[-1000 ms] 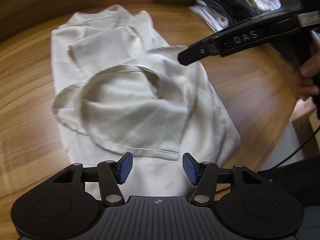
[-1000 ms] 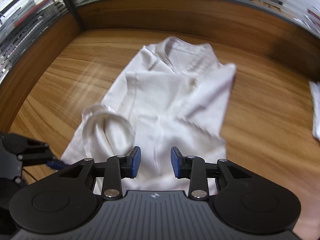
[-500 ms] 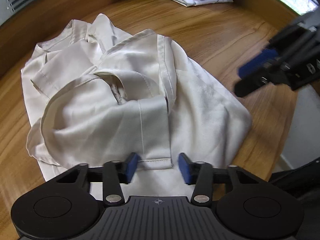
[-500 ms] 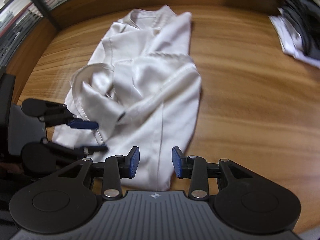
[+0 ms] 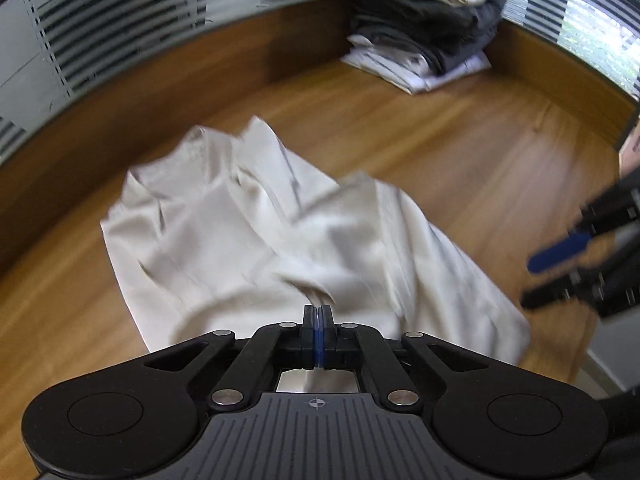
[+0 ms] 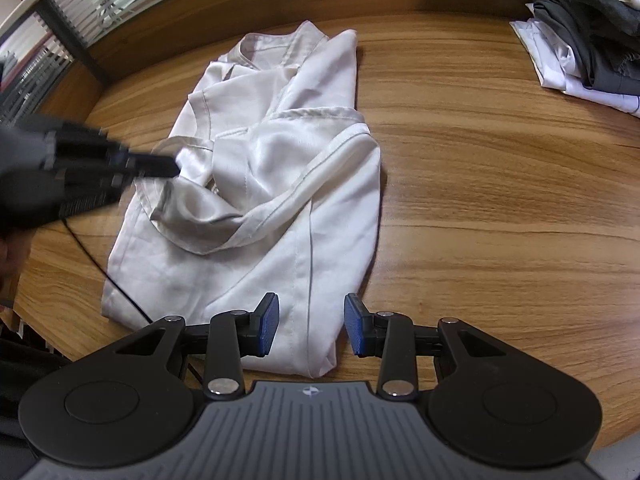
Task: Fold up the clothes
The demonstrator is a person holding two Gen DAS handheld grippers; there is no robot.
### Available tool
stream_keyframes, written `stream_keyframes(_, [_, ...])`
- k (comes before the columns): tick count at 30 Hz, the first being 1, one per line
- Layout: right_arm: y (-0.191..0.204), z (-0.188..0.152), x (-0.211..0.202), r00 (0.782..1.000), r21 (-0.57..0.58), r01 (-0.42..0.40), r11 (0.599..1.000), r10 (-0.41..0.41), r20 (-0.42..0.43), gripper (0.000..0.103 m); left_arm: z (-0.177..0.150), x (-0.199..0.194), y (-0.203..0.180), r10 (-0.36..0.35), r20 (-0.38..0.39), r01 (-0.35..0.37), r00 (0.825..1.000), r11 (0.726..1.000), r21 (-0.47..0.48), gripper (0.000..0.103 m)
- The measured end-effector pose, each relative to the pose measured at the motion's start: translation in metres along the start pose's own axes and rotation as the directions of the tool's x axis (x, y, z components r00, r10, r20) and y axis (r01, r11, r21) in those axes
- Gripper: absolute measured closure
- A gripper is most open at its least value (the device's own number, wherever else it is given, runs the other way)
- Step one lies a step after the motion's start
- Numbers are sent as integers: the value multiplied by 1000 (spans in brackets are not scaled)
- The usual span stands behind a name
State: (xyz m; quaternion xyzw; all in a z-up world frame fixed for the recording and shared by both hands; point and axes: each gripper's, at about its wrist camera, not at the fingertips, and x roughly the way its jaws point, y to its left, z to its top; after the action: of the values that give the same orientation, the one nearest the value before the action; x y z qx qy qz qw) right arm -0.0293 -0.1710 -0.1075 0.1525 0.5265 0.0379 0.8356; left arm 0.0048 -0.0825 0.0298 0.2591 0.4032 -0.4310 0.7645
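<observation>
Wooden table (image 6: 500, 200), left gripper (image 5: 318, 314) pinching shirt (image 6: 304, 184)

Office: striped glass partitions (image 5: 100, 32), wooden table (image 6: 500, 200)

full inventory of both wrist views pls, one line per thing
Cream satin garment: one, off-white, crumpled at mid-table.
Pile of folded clothes: one, grey, white and beige layers, far right corner of the table.
Wooden table: one, brown woodgrain with a raised rim.
Striped frosted glass wall: behind the table.
Black cable: one, trailing over the garment's left edge.
Left claw: black with blue pads, just closed, pinching a fold of the garment.
Right claw: black with blue pads, open, the garment's near corner between its fingers.
</observation>
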Motion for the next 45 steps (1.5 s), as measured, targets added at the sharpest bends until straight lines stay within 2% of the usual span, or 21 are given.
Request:
stream_keyframes(4, [12, 4, 1, 1000, -50, -20, 999, 21, 23, 62, 19, 3, 16, -5, 8, 6, 1000, 1000, -9, 101])
stream_keyframes(7, [30, 8, 5, 999, -140, -36, 989, 40, 27, 62, 28, 2, 27, -34, 8, 34, 999, 999, -32, 100])
stream_keyframes(10, [53, 14, 11, 996, -263, -78, 962, 84, 14, 62, 29, -2, 35, -55, -3, 54, 999, 996, -69, 100])
stream_keyframes(13, [78, 21, 20, 989, -397, -140, 907, 149, -10, 63, 20, -8, 42, -60, -18, 57, 998, 991, -125, 99])
stream_keyframes(15, [92, 26, 28, 985, -463, -165, 871, 170, -30, 73, 11, -13, 43, -59, -25, 54, 998, 987, -150, 99])
stream_keyframes(16, [98, 29, 33, 983, -488, -178, 855, 179, -45, 73, 6, -16, 44, -59, -30, 53, 998, 985, -161, 99])
stream_keyframes(22, [127, 33, 73, 983, -652, -183, 736, 135, -123, 72, -32, -27, 42, -58, -67, 40, 996, 968, -246, 96])
stream_keyframes(26, [139, 28, 93, 985, -734, -170, 658, 97, -141, 69, -68, -22, 31, -61, -121, 22, 991, 955, -294, 96])
stream_keyframes(29, [145, 26, 103, 985, -767, -168, 619, 80, -151, 68, -93, -12, 22, -60, -177, -1, 982, 945, -326, 96])
stream_keyframes(35, [144, 18, 112, 987, -795, -157, 586, 69, -144, 68, -122, -5, 19, -63, -221, -33, 973, 914, -404, 96])
stream_keyframes(37, [143, 18, 113, 987, -794, -156, 588, 74, -140, 70, -128, -4, 20, -60, -226, -41, 972, 907, -418, 96])
stream_keyframes(41, [140, 20, 114, 993, -803, -120, 584, 56, -107, 98, -133, -4, 21, -56, -220, -46, 974, 900, -434, 96])
stream_keyframes(45, [139, 24, 94, 998, -819, -64, 570, 59, -36, 98, -136, -5, 24, -61, -213, -41, 975, 896, -442, 96])
